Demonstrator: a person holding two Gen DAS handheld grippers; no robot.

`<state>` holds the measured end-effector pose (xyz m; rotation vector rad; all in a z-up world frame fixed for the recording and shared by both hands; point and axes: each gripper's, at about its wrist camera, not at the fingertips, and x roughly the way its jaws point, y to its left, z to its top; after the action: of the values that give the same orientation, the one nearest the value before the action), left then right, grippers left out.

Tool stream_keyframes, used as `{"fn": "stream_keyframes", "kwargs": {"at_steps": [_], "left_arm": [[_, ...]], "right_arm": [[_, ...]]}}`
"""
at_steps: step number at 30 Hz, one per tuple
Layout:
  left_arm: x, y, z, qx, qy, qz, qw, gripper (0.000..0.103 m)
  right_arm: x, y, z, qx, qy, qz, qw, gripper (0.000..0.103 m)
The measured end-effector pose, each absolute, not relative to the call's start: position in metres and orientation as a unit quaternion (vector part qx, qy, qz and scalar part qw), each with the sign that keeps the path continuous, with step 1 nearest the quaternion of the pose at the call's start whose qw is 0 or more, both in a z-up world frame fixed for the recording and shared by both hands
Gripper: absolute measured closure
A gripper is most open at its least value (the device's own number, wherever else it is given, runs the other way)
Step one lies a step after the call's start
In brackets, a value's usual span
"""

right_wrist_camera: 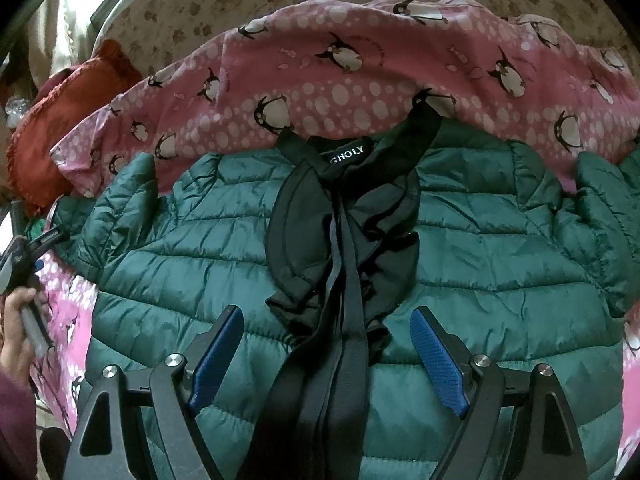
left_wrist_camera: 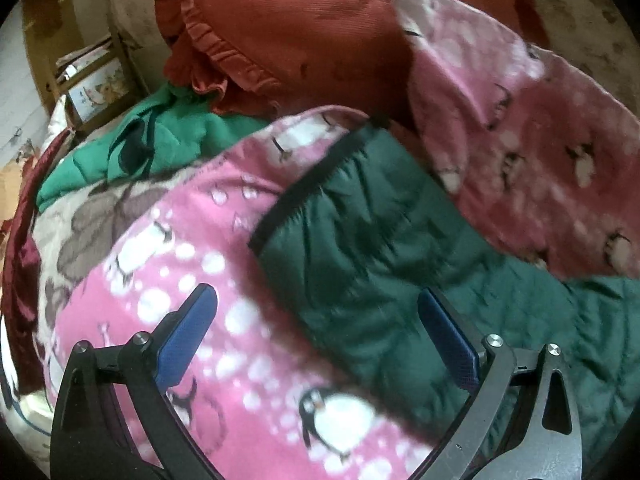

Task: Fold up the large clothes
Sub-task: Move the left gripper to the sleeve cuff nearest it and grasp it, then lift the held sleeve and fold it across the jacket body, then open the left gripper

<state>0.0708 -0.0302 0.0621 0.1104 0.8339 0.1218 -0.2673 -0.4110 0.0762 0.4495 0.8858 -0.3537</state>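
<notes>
Dark green quilted jacket (right_wrist_camera: 460,248) lies spread front-up on a pink penguin-print blanket (right_wrist_camera: 360,76), collar away from the right wrist camera, black lining and a label reading "GHOLY" showing at the neck. The front is parted down the middle, a black zipper strip (right_wrist_camera: 340,280) running toward the camera. Right gripper (right_wrist_camera: 328,344) hovers over the jacket's middle, blue pads spread wide, holding nothing. Left gripper (left_wrist_camera: 316,328) also gapes wide and empty, above a jacket sleeve (left_wrist_camera: 360,224) with a black-trimmed cuff resting on the blanket; the view is blurred. A rust-red frilled cushion (left_wrist_camera: 304,28) sits beyond the sleeve, a bright green garment (left_wrist_camera: 168,136) bunched just beside it. A hand (right_wrist_camera: 20,320) grips the left tool at the right view's left edge.
</notes>
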Motion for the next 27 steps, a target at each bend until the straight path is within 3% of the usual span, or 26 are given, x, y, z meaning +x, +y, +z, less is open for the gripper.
{"fn": "stream_keyframes", "kwargs": {"at_steps": [10,12,16,27], "left_arm": [[0.097,-0.029,0.043,0.049,0.405,0.064,0.911,0.02],[0.1,-0.031,0.043,0.051,0.402,0.062,0.912,0.032],[0.105,-0.028,0.048,0.023,0.413,0.019,0.91,0.084],[0.058,-0.019,0.088,-0.058,0.412,-0.059,0.908,0.088]], "right_arm": [[-0.269,-0.409,0.074,0.219,0.424,-0.165,0.863,0.019],[-0.27,-0.407,0.074,0.219,0.424,-0.165,0.863,0.019],[-0.274,-0.405,0.074,0.22,0.42,-0.166,0.865,0.019],[-0.297,-0.405,0.075,0.24,0.412,-0.175,0.861,0.019]]}}
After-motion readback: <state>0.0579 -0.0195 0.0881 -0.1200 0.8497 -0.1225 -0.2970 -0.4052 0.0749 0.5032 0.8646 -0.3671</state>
